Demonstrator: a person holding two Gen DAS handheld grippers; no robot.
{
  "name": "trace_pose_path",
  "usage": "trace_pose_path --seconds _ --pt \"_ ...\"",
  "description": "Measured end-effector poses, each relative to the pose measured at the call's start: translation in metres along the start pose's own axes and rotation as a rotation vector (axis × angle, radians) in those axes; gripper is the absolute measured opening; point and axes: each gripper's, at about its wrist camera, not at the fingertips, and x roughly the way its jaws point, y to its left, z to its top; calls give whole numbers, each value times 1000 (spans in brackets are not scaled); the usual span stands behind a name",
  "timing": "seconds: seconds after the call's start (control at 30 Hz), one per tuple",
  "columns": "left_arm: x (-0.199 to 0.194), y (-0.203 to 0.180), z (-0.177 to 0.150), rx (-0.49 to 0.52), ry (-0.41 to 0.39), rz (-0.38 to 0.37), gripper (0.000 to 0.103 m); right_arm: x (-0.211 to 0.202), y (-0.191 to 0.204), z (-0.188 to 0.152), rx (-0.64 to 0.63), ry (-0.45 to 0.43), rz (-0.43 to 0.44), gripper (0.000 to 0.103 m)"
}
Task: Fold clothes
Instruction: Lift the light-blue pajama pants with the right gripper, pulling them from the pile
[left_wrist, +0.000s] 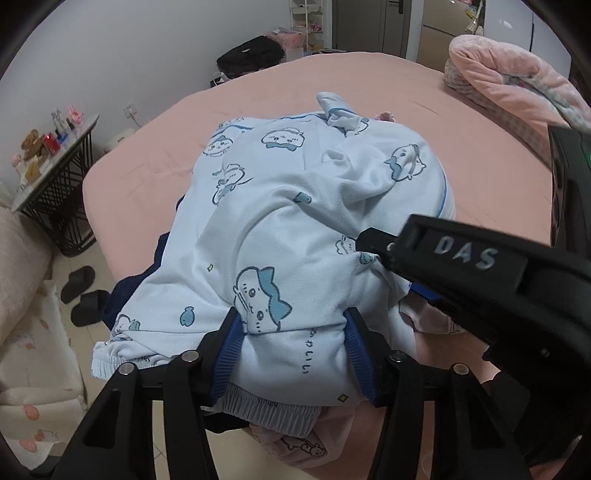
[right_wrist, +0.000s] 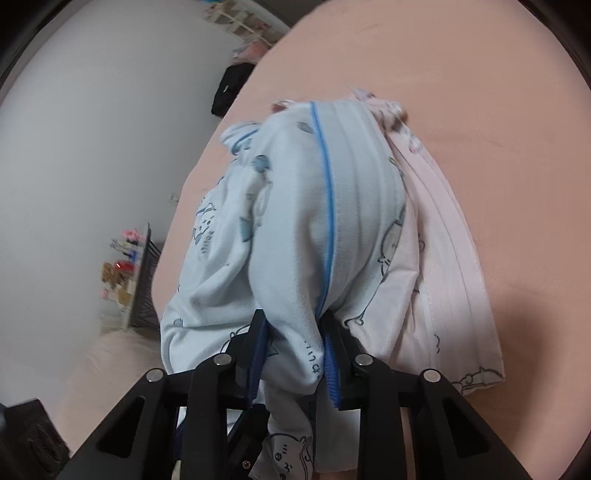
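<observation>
Item one: your left gripper (left_wrist: 291, 325), black frame with ribbed blue pads (left_wrist: 356, 343), is clamped on a thick bunched fold of the pale blue pyjama garment (left_wrist: 280, 206); the fleece bulges between the two fingers and a gathered elastic cuff (left_wrist: 273, 408) hangs just below them. Item two: your right gripper (right_wrist: 295, 332), same build, is closed on another fold of that garment (right_wrist: 295, 206), right at a bright blue piping seam (right_wrist: 325, 192) that runs up the cloth; in the left wrist view it enters from the right as a black finger lettered DAS (left_wrist: 461, 254), its tip pressed into the fabric. The garment is soft, matte, brushed fleece printed with blue cartoon animals and small fish, heaped in a rounded mound near the front edge of the bed (left_wrist: 369, 74), with a ribbed white hem band along its right side. Beneath it lie a dark navy piece (left_wrist: 129, 291) at the left and a pale pink printed garment (right_wrist: 454, 266), flat and smooth, at the right. The bed wears a smooth salmon-pink sheet. Also listed: a quilted pink blanket (left_wrist: 509, 77) rolled at the far right corner, a black wire-frame side table (left_wrist: 62, 199) crowded with small trinkets, black slippers (left_wrist: 83, 291) on the tiled floor, and a black bag (left_wrist: 251, 55) by the wall.
</observation>
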Motion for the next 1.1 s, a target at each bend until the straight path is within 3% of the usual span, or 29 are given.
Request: trace_pose_path --seconds 0.17,0.23,0.3,0.43,0.53,0.63,0.77,0.83,0.93,0.97,1.0,1.03,1.07,1.1 --pt "-9 -9 -1 68 -20 29 35 -18 19 -4 -202 -34 -98 22" --pt "-14 -12 -2 62 -14 11 25 -28 23 -6 -284 -53 -116 16" --pt "-19 -14 -1 42 -24 -42 20 -32 24 -7 -258 -53 -115 7" --pt "-38 -27 -4 73 -53 -101 10 -30 28 -8 -197 -38 -86 6" --pt "-46 -38 -3 113 -57 -110 8 -35 24 -11 -164 -27 -76 6" --pt "-48 -40 -1 104 -56 -176 7 -46 22 -13 -144 -39 -81 6" --pt "-49 -42 0 114 -55 -148 7 -59 19 -17 -91 -70 -118 6" --pt "-53 -37 1 113 -53 -113 7 -65 10 -21 -19 -80 -90 6" --pt "-55 -25 7 96 -16 3 8 -65 3 -24 48 -74 -97 7" --pt "-53 -17 10 74 -1 16 8 -63 2 -25 61 -66 -112 9" --pt "-51 -8 14 48 14 24 10 -62 1 -25 74 -58 -126 24" --pt "-49 0 17 23 28 32 15 -61 -1 -27 81 -44 -120 49" --pt "-48 9 18 -21 41 5 19 -59 -3 -29 94 -37 -102 58" --pt "-47 18 19 -69 54 -30 32 -57 -6 -30 119 -31 -71 63"
